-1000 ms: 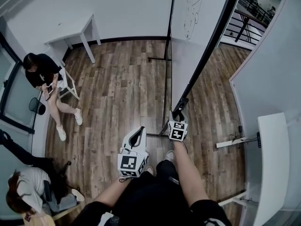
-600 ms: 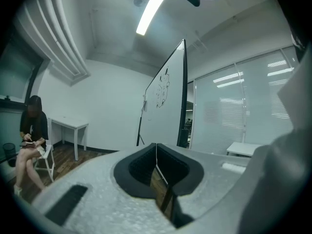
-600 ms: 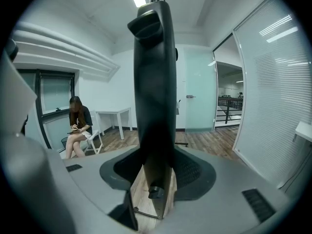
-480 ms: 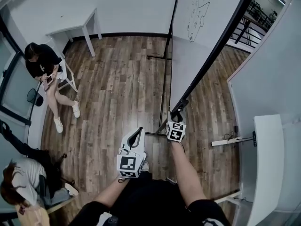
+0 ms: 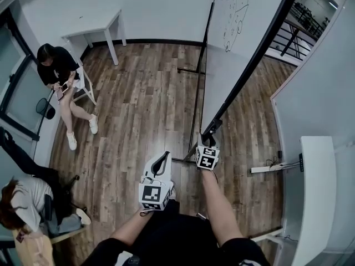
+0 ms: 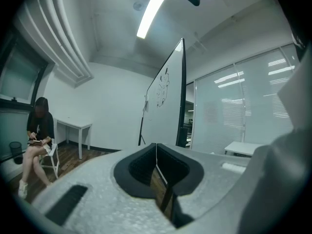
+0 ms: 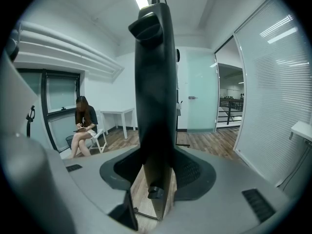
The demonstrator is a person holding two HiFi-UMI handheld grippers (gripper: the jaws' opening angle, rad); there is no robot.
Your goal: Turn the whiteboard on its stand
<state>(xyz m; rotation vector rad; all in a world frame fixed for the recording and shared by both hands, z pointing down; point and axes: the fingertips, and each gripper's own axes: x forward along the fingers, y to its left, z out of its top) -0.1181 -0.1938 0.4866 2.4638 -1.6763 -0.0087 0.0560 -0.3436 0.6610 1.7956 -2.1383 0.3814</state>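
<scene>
The whiteboard (image 5: 236, 29) stands on its stand, its black frame (image 5: 252, 60) running from the top right down towards me. Drawings mark its white face. My right gripper (image 5: 209, 133) is shut on the frame's near lower end. In the right gripper view the black frame (image 7: 155, 82) rises upright between the pads, held by the right gripper (image 7: 157, 172). My left gripper (image 5: 165, 154) hangs to the left of the board, apart from it, shut and holding nothing. The left gripper (image 6: 156, 152) view shows the whiteboard (image 6: 165, 99) edge-on ahead. The stand's floor bar (image 5: 192, 112) lies on the wooden floor.
A person (image 5: 58, 73) sits on a white chair at the left, near a white table (image 5: 91, 29). Another person (image 5: 22, 209) sits at the lower left. A white desk (image 5: 316, 193) and a power strip (image 5: 274, 165) are at the right. An open doorway (image 5: 285, 35) lies behind the board.
The board's far end has swung slightly to the right in the head view. My right gripper stays clamped on the frame. The left gripper has hardly moved.
</scene>
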